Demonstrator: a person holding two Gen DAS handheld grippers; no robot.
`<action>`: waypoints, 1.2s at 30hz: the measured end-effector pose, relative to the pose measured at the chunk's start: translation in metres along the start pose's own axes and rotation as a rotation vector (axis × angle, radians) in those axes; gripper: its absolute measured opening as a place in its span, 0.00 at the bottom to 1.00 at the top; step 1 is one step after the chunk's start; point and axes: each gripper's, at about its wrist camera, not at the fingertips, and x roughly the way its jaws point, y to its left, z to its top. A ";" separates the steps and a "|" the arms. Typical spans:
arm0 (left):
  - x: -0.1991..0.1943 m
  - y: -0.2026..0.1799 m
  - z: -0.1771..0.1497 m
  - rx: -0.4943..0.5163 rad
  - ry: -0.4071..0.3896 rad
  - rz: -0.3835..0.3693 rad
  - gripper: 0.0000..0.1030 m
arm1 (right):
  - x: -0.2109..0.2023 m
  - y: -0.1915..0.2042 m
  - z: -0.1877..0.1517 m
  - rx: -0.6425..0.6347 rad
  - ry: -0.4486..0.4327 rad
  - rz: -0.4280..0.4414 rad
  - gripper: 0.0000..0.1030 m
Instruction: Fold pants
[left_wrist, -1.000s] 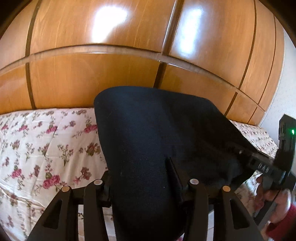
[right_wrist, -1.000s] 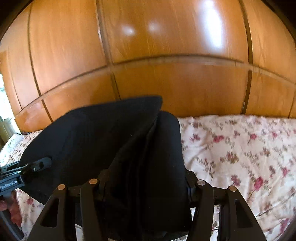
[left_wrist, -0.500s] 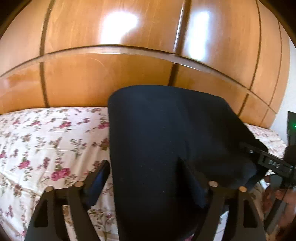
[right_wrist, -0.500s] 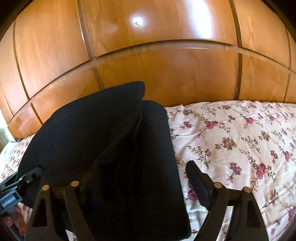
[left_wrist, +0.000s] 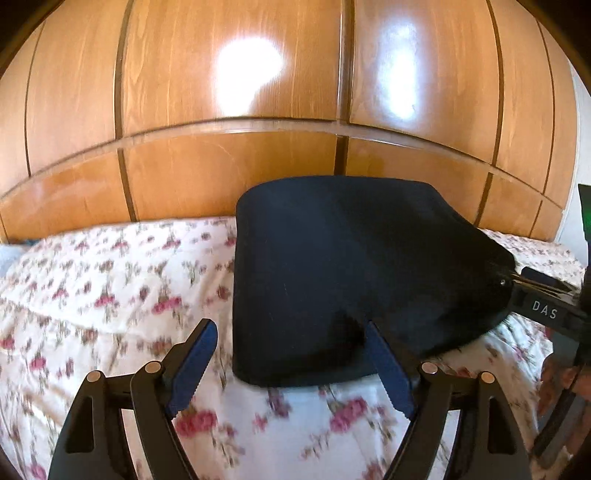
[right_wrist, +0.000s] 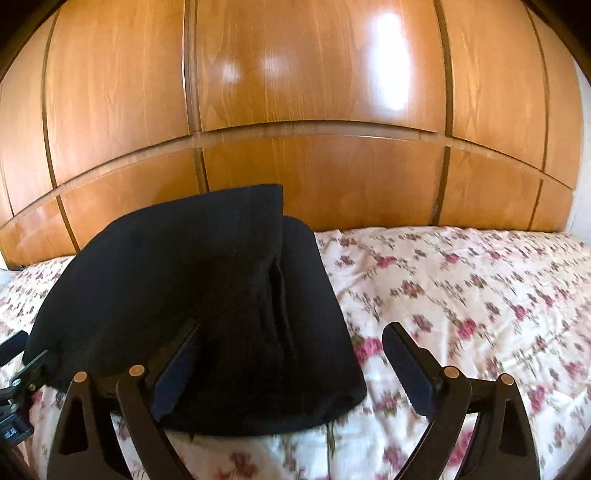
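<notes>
The black pants lie folded into a compact stack on the floral bedspread. My left gripper is open, its jaws spread around the stack's near left corner and holding nothing. In the right wrist view the same pants lie in layered folds. My right gripper is open around the stack's near right corner, with one finger against the cloth. The right gripper also shows at the right edge of the left wrist view.
A glossy wooden wardrobe rises right behind the bed. The floral bedspread stretches to the right of the pants. A person's hand shows at the lower right of the left wrist view.
Both grippers opened and let go of the pants, then drew back. The pants dropped from held up to lying flat on the bed.
</notes>
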 end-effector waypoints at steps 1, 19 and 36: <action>-0.004 0.000 -0.004 -0.008 0.018 -0.004 0.81 | -0.005 0.000 -0.002 0.006 0.005 0.000 0.94; -0.071 0.011 -0.054 -0.149 0.093 0.063 0.81 | -0.092 0.021 -0.067 0.006 0.048 0.051 0.97; -0.148 0.002 -0.052 -0.112 0.065 0.151 0.81 | -0.170 0.032 -0.081 0.023 0.033 0.047 0.99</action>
